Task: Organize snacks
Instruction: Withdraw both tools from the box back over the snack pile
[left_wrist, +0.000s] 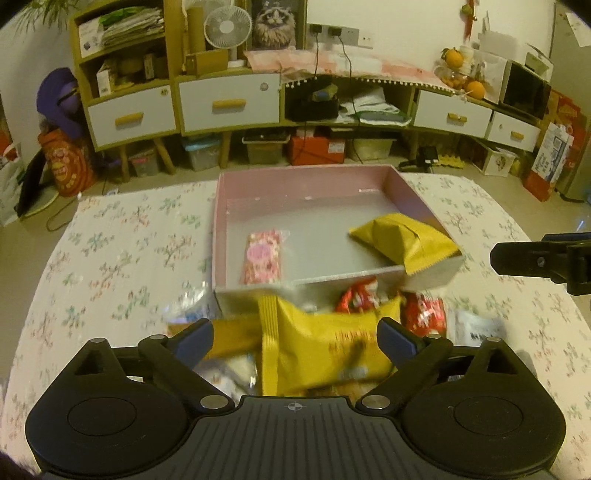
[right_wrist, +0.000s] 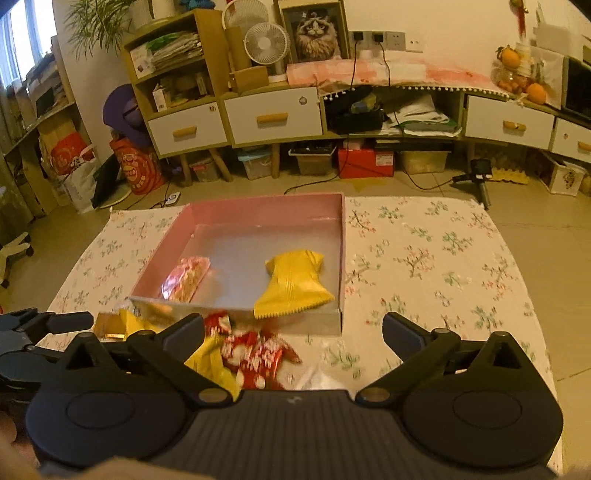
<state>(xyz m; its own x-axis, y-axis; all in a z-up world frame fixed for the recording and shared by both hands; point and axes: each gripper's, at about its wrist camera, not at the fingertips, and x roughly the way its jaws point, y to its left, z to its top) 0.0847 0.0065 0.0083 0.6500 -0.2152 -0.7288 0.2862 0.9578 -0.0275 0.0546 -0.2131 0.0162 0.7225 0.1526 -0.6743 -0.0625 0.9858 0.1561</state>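
A pink open box (left_wrist: 303, 181) (right_wrist: 258, 208) sits on the floral cloth. Inside lie a pink-red snack packet (left_wrist: 261, 256) (right_wrist: 186, 277) and a yellow bag (left_wrist: 404, 240) (right_wrist: 295, 282) that leans over the near wall. In front of the box lies a pile: a large yellow bag (left_wrist: 325, 350) (right_wrist: 214, 358), red-white packets (left_wrist: 423, 314) (right_wrist: 255, 352) and clear wrappers (left_wrist: 476, 326). My left gripper (left_wrist: 295, 338) is open above the large yellow bag. My right gripper (right_wrist: 291, 332) is open above the red packets, empty.
The table's floral cloth (right_wrist: 424, 266) extends to both sides of the box. Beyond the table stand cabinets with white drawers (left_wrist: 229, 101), storage bins on the floor (right_wrist: 364, 160) and a fan (right_wrist: 266, 42). The right gripper's finger shows at the left view's right edge (left_wrist: 535, 260).
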